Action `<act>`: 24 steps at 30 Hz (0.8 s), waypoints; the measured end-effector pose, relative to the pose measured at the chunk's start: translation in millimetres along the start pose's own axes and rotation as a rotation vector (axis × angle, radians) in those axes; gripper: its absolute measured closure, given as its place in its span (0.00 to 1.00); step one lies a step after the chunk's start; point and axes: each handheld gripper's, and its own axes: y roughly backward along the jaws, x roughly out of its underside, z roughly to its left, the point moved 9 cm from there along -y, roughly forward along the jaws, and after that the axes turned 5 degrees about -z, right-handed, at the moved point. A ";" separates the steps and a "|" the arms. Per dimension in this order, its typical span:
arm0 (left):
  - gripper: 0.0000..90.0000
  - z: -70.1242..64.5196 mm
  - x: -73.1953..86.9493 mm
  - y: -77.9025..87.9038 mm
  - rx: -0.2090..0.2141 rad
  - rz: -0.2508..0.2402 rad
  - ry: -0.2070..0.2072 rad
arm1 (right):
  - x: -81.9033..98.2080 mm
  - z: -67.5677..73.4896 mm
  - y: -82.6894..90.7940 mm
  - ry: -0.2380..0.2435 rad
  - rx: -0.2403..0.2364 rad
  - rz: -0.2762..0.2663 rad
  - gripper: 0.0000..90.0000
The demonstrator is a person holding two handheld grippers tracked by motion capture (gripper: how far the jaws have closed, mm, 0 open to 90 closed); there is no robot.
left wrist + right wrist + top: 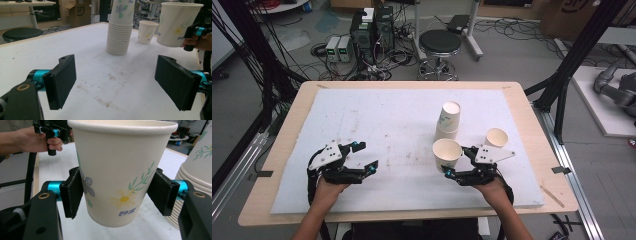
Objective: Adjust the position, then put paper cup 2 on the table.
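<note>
— Progress on the cups?
— One cup [496, 137] stands right of the stack [448, 121]. My right tongs [117, 192] pinch a second cup [120, 170] just before the stack, off the bench [277, 155]; left tongs [116, 82] spread, empty.

Left half of the desk [362, 115]: bare white pad, open passage in all directions; the left claw [365, 157] hangs there with jaws wide and nothing between them. Right half: obstructed. A tall stack of cups [448, 120] stands upright toward the middle. Just in front of it, the right claw [457, 161] grips a single cup [447, 153], close beside the stack. A further lone cup [496, 137] stands to the right, near the right claw. Narrow gaps remain among these three.
</note>
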 end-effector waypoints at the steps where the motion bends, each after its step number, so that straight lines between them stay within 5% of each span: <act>1: 0.20 0.5 -0.2 0.7 -0.004 -0.002 -0.001 | 0.0 0.2 -0.4 0.000 0.001 0.001 0.38; 15: 0.20 14.7 -5.5 12.7 -0.049 -0.023 0.007 | -6.1 5.3 -37.2 0.023 -0.014 0.011 0.38; 24: 0.20 17.1 -3.3 15.7 -0.062 -0.013 0.008 | -7.4 1.4 -72.7 0.030 0.032 0.024 0.38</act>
